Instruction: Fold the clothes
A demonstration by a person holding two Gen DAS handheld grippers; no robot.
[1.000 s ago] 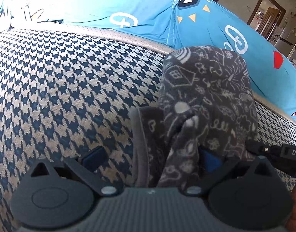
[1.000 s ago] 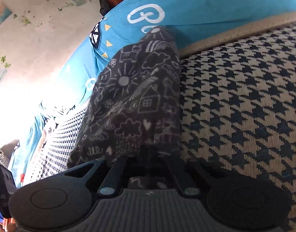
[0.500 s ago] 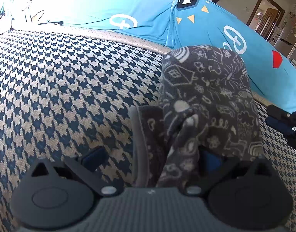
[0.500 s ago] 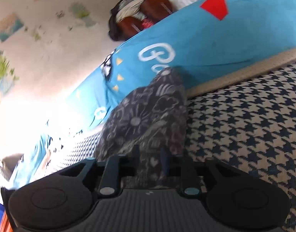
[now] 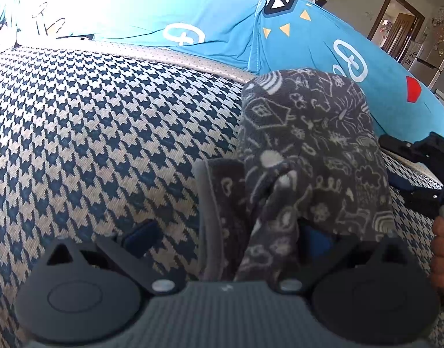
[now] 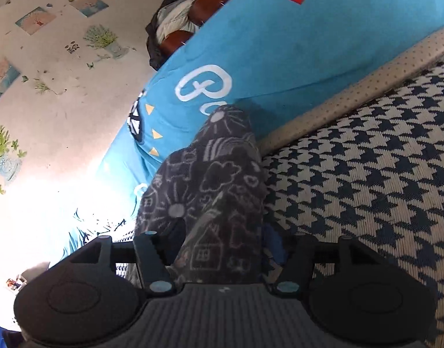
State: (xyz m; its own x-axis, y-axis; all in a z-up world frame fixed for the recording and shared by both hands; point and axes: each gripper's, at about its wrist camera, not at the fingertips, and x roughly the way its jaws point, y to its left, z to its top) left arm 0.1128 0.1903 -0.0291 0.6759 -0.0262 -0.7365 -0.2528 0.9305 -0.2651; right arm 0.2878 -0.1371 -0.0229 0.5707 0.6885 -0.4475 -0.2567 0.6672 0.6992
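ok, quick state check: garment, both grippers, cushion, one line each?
Grey patterned garment: bunched into a narrow strip, lying on the cushion, not yet a flat fold.
Left gripper: open wide, garment between its fingers, pads not pressing it.
Right gripper: jaws opening, garment between them, no longer clamped.
Houndstooth cushion: flat, bears the garment.
Blue sheet: draped over the backrest behind.

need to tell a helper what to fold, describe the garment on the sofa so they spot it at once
On the houndstooth seat cushion, against the bright blue backrest cover, lies the dark grey garment. Its white doodles of houses, clouds and suns set it apart.
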